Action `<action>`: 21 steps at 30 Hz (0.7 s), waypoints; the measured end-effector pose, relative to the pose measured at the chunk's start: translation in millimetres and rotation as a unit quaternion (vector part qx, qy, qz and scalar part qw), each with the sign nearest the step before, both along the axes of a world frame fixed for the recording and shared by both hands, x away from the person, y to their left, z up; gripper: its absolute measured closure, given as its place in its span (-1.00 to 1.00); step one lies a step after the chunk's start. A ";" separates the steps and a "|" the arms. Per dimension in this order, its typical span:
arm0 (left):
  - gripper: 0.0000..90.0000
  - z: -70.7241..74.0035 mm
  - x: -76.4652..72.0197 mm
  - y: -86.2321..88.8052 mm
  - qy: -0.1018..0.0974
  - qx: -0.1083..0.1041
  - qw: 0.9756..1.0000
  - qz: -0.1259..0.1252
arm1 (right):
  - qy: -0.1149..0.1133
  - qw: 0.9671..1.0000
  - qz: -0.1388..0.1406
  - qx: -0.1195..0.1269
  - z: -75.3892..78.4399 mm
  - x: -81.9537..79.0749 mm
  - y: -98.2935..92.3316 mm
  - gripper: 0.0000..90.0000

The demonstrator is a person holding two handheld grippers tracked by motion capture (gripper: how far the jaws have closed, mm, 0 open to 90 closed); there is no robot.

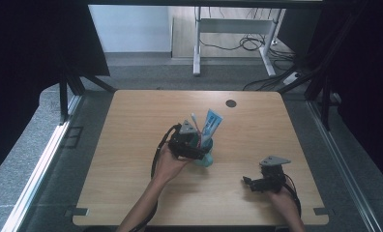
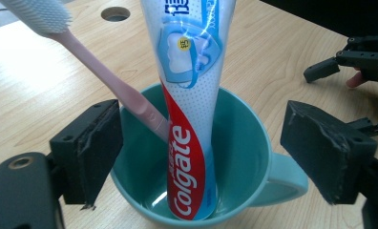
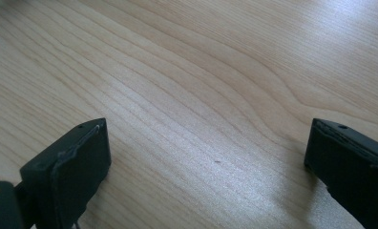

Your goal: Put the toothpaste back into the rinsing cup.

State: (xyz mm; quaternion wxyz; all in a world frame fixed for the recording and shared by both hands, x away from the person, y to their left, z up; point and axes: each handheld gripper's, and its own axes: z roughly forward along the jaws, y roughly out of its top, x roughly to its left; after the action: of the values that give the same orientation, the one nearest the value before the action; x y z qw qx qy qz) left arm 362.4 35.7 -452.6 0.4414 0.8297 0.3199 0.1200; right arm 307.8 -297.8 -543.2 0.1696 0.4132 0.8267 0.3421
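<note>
Toothpaste tube point(image 2: 189, 119) upright in teal mug point(image 2: 239, 143) between released left claw point(image 2: 201, 157) jaws (no contact).

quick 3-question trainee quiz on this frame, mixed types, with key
1. True or false: the left gripper is clamped on the toothpaste tube.
2. What stands in the teal mug beside the tube? A) pink toothbrush B) spoon C) marker
3. What lies between the right gripper jaws?

Key: 1 false, the jaws stand apart on either side of the mug. 2 A, the toothbrush. 3 bare table.
</note>
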 end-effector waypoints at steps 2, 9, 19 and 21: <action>-0.71 0.9 -0.8 1.2 0.000 -0.002 1.000 0.002 | 0.000 1.000 0.000 0.000 0.0 0.0 0.0 -0.97; -0.84 4.5 -4.1 8.0 -0.003 0.000 1.000 0.008 | 0.000 1.000 0.001 0.000 0.0 0.0 -0.1 -0.97; -0.95 5.6 -7.1 22.6 -0.004 -0.013 1.000 0.015 | 0.000 1.000 0.000 0.000 0.0 0.0 0.0 -0.97; -0.97 5.1 -7.7 25.4 -0.007 -0.013 1.000 0.016 | 0.000 1.000 0.000 0.000 0.0 0.0 0.0 -0.97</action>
State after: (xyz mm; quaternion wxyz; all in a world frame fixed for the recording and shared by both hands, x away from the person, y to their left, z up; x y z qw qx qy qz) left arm 354.8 61.1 -447.6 0.4519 0.8180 0.3318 0.1288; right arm 307.8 -297.8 -543.2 0.1699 0.4133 0.8266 0.3421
